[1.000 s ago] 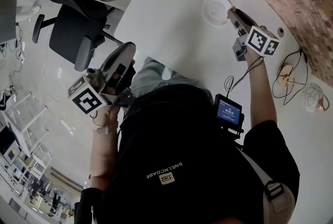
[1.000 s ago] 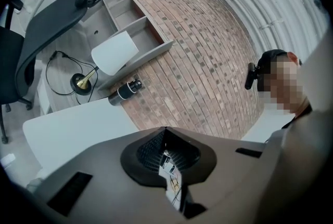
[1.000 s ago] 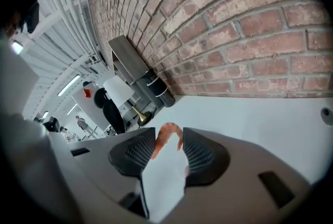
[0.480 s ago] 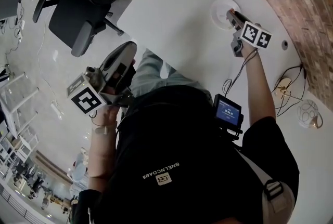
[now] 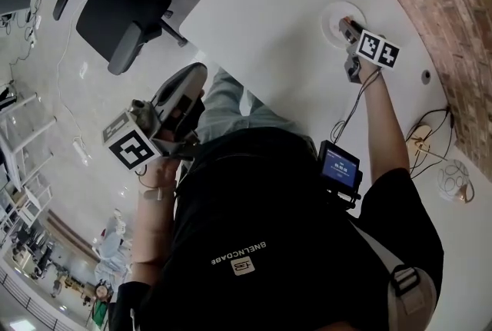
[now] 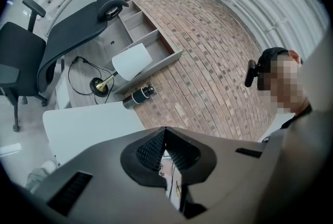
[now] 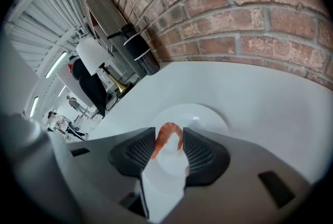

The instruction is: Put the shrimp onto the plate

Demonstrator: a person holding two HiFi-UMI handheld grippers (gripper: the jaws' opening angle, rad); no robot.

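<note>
A curled orange shrimp [image 7: 166,134] is pinched between the jaws of my right gripper [image 7: 169,149], which is shut on it. Just beyond and beneath the jaws lies the round white plate [image 7: 204,114] on the white table [image 7: 270,108]. In the head view the right gripper [image 5: 347,24] reaches over the near right edge of the plate [image 5: 331,13]. My left gripper [image 5: 187,84] hangs off the table near the person's torso. Its jaws are shut with nothing in them, as the left gripper [image 6: 165,133] view shows.
A brick wall [image 5: 450,7] runs along the table's far side. Cables and a plug [image 5: 421,134] lie on the table at the right, near a white round object [image 5: 453,180]. An office chair [image 5: 115,14] stands off the table's left. A black cylinder [image 7: 139,51] stands by the wall.
The right gripper with the shrimp has shifted from beside the plate to over its near edge. The left gripper has stayed where it was.
</note>
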